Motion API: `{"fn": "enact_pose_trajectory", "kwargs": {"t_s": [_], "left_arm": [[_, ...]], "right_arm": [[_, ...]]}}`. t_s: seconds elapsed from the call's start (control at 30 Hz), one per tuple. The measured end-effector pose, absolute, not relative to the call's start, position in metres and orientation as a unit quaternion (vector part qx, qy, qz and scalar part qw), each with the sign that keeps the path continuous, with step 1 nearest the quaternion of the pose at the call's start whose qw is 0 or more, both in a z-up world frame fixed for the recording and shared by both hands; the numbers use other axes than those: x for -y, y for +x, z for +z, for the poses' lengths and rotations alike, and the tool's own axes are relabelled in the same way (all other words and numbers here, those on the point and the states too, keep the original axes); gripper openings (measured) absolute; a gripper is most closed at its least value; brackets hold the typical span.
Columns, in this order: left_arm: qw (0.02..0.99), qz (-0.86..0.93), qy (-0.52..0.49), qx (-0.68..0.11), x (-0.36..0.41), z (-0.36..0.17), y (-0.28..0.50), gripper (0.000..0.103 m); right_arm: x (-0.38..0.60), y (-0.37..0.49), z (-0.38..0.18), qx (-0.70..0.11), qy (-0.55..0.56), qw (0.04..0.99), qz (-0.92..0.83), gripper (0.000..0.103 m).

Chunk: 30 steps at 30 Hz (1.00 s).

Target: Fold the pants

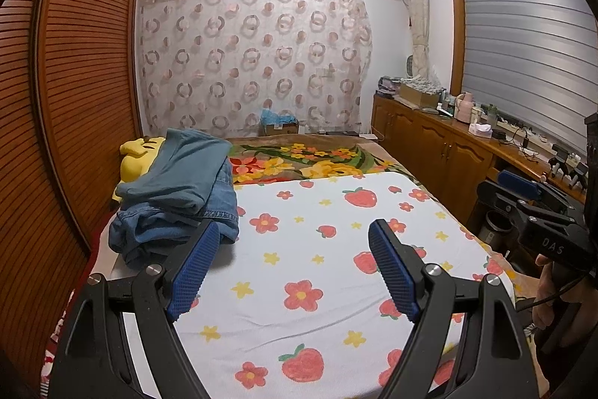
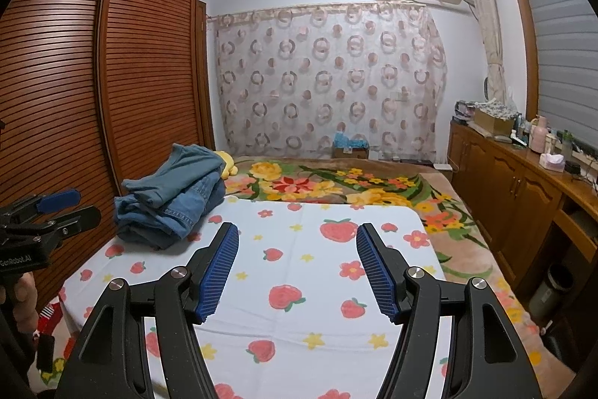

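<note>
Pants (image 1: 175, 197) lie in a loose heap at the far left of the strawberry sheet (image 1: 317, 242), near the wardrobe (image 1: 67, 81): a teal garment draped over blue denim, so I judge there is more than one piece in the pile. A yellow plush toy (image 1: 138, 156) sits touching the heap on its far side.

Risks, as I judge them: pinching the pile blind could lift two garments at once, or only a top fold, leaving the legs tangled; dragging it could rumple the sheet or pull the toy along.

My left gripper (image 1: 299, 272) hovers above the sheet, jaws spread wide, empty, its left pad just beside the denim edge in the left wrist view. My right gripper (image 2: 297, 272) hangs level over the sheet's middle, likewise spread and empty, well apart from the heap.
</note>
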<state>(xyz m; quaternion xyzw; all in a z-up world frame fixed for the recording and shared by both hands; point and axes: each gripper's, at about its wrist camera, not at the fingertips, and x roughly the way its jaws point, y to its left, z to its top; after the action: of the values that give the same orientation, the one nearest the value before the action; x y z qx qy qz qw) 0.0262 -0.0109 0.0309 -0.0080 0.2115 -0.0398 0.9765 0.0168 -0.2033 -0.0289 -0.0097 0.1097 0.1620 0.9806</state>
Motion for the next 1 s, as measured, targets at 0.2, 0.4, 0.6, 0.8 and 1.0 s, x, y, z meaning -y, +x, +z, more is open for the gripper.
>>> {"fn": "enact_pose_trajectory", "kwargs": {"t_s": [0.2, 0.4, 0.6, 0.8, 1.0], "left_arm": [[0.977, -0.040, -0.007, -0.211, 0.0107, 0.0315, 0.0263, 0.083], [0.977, -0.040, -0.007, -0.212, 0.0105, 0.0320, 0.0266, 0.083], [0.976, -0.040, -0.007, -0.212, 0.0107, 0.0324, 0.0266, 0.083], [0.977, -0.041, -0.007, -0.211, 0.0105, 0.0324, 0.0264, 0.083], [0.976, -0.041, -0.008, -0.212, 0.0094, 0.0302, 0.0258, 0.083]], "right_arm": [[0.2056, 0.0176, -0.0291, -0.110, -0.009, 0.981, 0.162, 0.068], [0.2068, 0.0179, -0.0293, -0.111, -0.010, 0.981, 0.161, 0.068], [0.2072, 0.0175, -0.0294, -0.111, -0.011, 0.981, 0.162, 0.068], [0.2085, 0.0178, -0.0292, -0.111, -0.010, 0.981, 0.161, 0.068], [0.2090, 0.0175, -0.0289, -0.109, -0.011, 0.981, 0.162, 0.068]]}}
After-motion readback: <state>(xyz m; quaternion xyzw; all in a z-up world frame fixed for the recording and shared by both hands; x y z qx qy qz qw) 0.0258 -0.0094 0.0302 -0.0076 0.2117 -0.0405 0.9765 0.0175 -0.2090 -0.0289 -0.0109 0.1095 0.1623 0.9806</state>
